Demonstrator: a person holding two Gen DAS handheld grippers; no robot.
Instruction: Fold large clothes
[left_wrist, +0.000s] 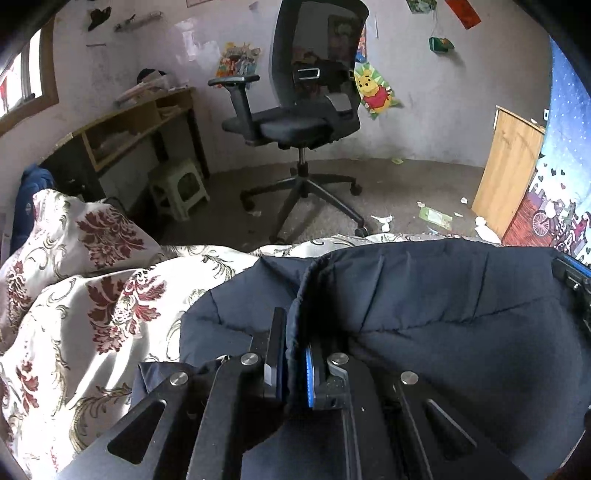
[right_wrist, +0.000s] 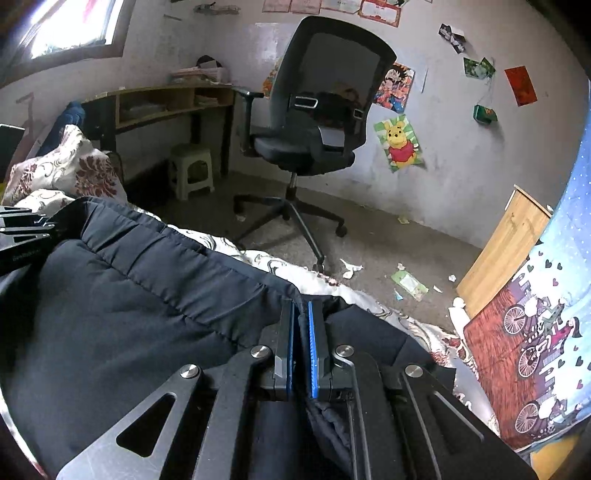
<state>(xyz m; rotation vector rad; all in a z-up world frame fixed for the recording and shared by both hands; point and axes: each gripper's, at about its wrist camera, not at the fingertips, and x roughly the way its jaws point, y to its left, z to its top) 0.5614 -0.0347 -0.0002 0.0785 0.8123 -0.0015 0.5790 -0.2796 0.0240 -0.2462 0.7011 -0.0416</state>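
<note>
A dark navy quilted jacket (left_wrist: 443, 306) lies on a bed covered with a white and maroon floral quilt (left_wrist: 110, 314). My left gripper (left_wrist: 293, 325) is shut on a hemmed edge of the jacket, which runs up between its blue pads. In the right wrist view the same jacket (right_wrist: 129, 295) spreads to the left, and my right gripper (right_wrist: 301, 314) is shut on another fold of its edge. The other gripper's black frame (right_wrist: 22, 229) shows at the far left of that view. Both grippers point down toward the bed.
A black office chair (left_wrist: 303, 110) stands on the littered floor beyond the bed. A wooden desk (left_wrist: 140, 122) with a pale plastic stool (left_wrist: 181, 188) under it is at the left wall. A wooden board (right_wrist: 506, 251) leans at the right by a patterned hanging.
</note>
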